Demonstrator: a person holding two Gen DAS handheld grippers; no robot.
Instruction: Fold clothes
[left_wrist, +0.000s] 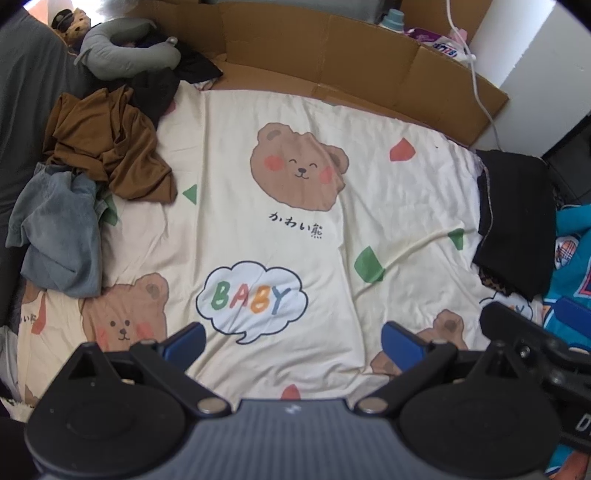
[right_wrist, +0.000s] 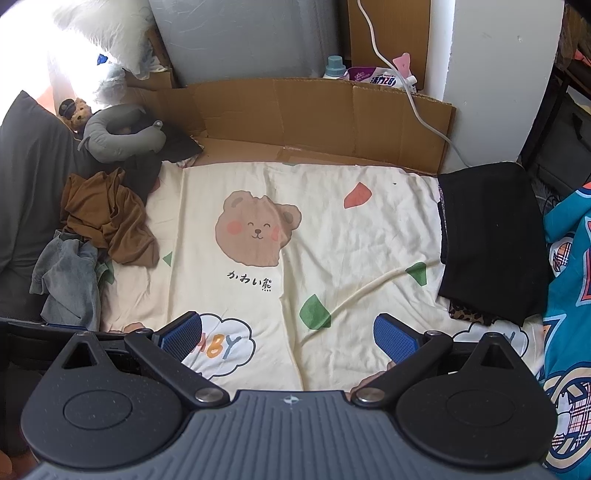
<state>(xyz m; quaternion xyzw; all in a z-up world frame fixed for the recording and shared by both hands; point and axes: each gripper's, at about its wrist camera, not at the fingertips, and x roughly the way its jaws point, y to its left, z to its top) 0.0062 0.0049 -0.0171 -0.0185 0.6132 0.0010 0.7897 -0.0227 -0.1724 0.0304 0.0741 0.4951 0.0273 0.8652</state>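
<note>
**Cream bear-print sheet, clothes heaped at both edges**

Cardboard walls (right_wrist: 314, 114) folded flat along the far side of the bed, boxing in a detergent bottle (right_wrist: 335, 67) and a refill pouch (right_wrist: 380, 77) behind them. Cream sheet (left_wrist: 280, 236) printed with bear faces and a "BABY" bubble, bare across the middle. On the left edge, a crumpled brown garment (left_wrist: 110, 147) lying over a rumpled grey-blue garment (left_wrist: 59, 236). On the right edge, a folded black garment (right_wrist: 487, 240) stacked on a leopard-print piece (right_wrist: 469, 314). Grey neck pillow (left_wrist: 125, 51) near the far left corner. Left gripper (left_wrist: 293, 341) spread wide over the sheet, grasping nothing. Right gripper (right_wrist: 288, 339) likewise spread wide, blue pads (right_wrist: 393, 341) clear of the cloth, empty.
</note>
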